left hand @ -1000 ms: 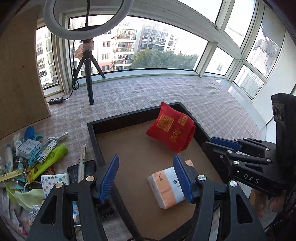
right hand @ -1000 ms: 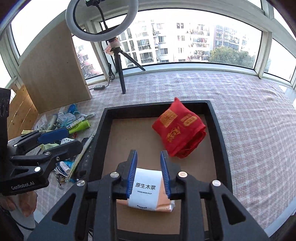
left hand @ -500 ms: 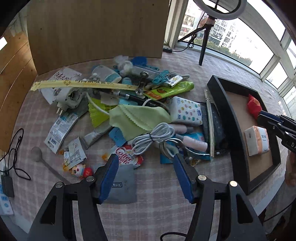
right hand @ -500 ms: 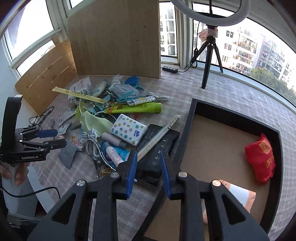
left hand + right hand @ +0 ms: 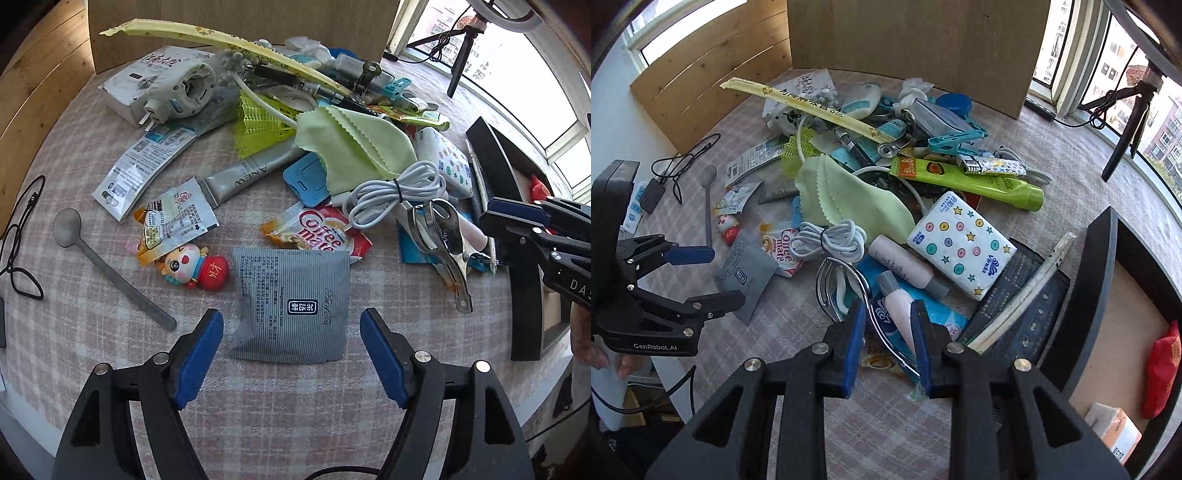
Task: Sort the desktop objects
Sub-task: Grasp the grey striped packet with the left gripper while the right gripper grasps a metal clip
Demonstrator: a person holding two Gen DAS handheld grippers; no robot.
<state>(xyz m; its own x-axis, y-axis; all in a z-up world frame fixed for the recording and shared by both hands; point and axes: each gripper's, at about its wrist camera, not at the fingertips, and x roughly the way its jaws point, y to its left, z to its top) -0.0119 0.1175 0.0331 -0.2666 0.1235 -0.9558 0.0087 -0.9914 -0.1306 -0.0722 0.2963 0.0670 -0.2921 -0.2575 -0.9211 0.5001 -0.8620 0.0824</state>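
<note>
A grey striped tea sachet (image 5: 291, 306) lies flat on the checked tablecloth. My left gripper (image 5: 291, 326) hangs just above it, its jaws opening, with the sachet between the blue pads and untouched. My right gripper (image 5: 888, 314) hovers over the pile with a narrow gap, above a pale pink tube (image 5: 899, 306) and a metal clip (image 5: 846, 291), gripping nothing. From the right wrist, the left gripper (image 5: 709, 277) appears at the left over the sachet (image 5: 746, 280). The right gripper (image 5: 491, 218) enters the left wrist view from the right.
A heap of clutter fills the cloth: a green cloth (image 5: 354, 144), a white cable (image 5: 395, 192), a Coffee mate sachet (image 5: 317, 232), a figurine (image 5: 195, 266), a spoon (image 5: 107, 266), a tissue pack (image 5: 960, 243). The black tray (image 5: 1097, 266) at right holds a red pouch (image 5: 1161, 373) and an orange tissue pack (image 5: 1112, 428).
Both grippers swung from over the tray to the clutter pile and came down closer to it. The left jaws stand wider than half a second ago.
</note>
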